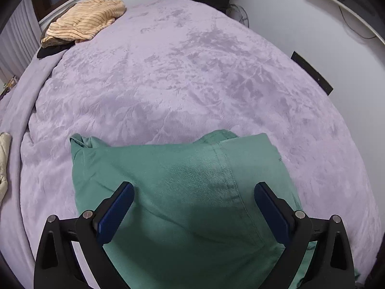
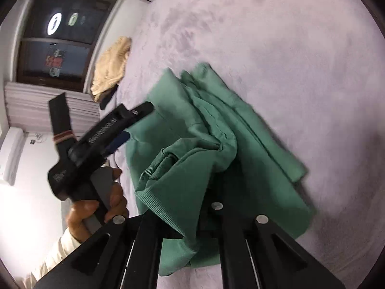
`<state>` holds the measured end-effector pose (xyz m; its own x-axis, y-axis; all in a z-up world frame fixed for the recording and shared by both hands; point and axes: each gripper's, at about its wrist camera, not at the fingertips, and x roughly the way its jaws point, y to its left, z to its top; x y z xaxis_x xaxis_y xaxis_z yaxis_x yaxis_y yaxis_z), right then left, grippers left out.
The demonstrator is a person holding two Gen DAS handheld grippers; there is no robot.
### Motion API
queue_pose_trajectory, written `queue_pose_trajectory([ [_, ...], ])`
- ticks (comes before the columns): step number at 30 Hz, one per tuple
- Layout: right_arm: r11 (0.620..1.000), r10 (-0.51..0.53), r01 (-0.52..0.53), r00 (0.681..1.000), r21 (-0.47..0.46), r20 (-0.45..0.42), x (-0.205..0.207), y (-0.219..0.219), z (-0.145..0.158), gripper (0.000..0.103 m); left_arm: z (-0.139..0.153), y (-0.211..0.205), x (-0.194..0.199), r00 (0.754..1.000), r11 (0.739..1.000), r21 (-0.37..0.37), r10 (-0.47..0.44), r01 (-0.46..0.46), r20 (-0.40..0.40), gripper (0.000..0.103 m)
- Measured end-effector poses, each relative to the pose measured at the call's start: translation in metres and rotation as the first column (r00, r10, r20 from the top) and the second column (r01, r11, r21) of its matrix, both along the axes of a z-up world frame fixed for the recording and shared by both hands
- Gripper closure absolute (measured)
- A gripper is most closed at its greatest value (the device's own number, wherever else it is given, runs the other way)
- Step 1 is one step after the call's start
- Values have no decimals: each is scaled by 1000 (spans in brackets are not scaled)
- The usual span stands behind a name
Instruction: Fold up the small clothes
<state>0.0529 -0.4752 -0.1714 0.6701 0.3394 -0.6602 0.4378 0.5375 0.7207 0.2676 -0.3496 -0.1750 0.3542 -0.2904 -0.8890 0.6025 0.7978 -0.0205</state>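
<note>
A green garment (image 1: 182, 185) lies partly folded on the lilac bed cover (image 1: 182, 72). My left gripper (image 1: 194, 192) is open just above it, blue pads (image 1: 115, 214) wide apart and empty. In the right wrist view the garment (image 2: 216, 130) is bunched and lifted at its ribbed hem. My right gripper (image 2: 185, 207) is shut on that hem; the cloth hides its fingertips. The left gripper (image 2: 115, 132), held by a hand, also shows there at the garment's left edge.
A tan striped garment (image 1: 84, 21) lies on dark cloth at the far left corner of the bed, also in the right wrist view (image 2: 110, 67). A beige item (image 1: 3, 163) lies at the left edge. A window (image 2: 55, 41) and white walls surround the bed.
</note>
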Motion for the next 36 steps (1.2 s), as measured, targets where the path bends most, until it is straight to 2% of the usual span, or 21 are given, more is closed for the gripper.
queue_pose_trajectory([
  [2,997,-8,12,999,-79,45,-14,-2,20,98,10,-3,-2,999,1000,-13,-12,13,52,3],
  [4,995,-67,68,998,-74,17,-36,-9,14,98,4,-16,0,997,999,14,-32,31,68,3],
  [5,994,-95,93,995,-63,-18,-45,-13,3,98,-3,-23,1,998,999,24,-30,28,61,3],
  [8,986,-152,160,979,50,-135,-71,-18,-54,99,-31,-39,4,999,998,62,-1,-3,52,3],
  [11,973,-164,183,978,143,-133,-85,-18,-75,100,-52,-44,5,999,995,96,1,-6,48,2],
  [13,972,-149,169,980,163,-130,-90,-22,-72,100,-47,-41,7,999,996,91,-5,1,46,2],
  [15,975,-129,153,980,163,-150,-97,-26,-65,99,-38,-33,12,998,993,116,4,-11,56,2],
  [17,985,-130,146,979,93,-156,-107,-32,-46,92,-23,-19,16,998,992,127,11,-19,61,2],
  [20,991,-131,126,985,-53,-107,-114,-39,-1,92,3,11,6,997,995,99,18,-24,69,2],
  [22,989,-97,90,994,-118,-54,-100,-42,25,92,13,34,-9,998,997,73,35,-38,45,2],
  [24,990,-28,26,1000,-142,-12,-67,-42,37,92,17,56,-30,998,997,52,59,-59,8,2],
  [28,979,108,-105,994,-174,9,-2,-31,35,92,4,88,-78,993,996,23,89,-87,-82,2],
  [31,969,178,-181,984,-166,-31,32,-20,7,92,-26,106,-109,985,994,71,89,-80,-145,2],
  [32,964,185,-196,980,-179,-74,38,-20,-7,92,-35,113,-116,981,994,71,96,-85,-169,2],
  [34,964,176,-199,975,-175,-137,42,-29,-35,101,-51,130,-124,968,992,55,120,-110,-219,2],
  [36,979,151,-168,979,-120,-135,37,-45,-55,103,-60,143,-131,964,993,33,120,-115,-239,0],
])
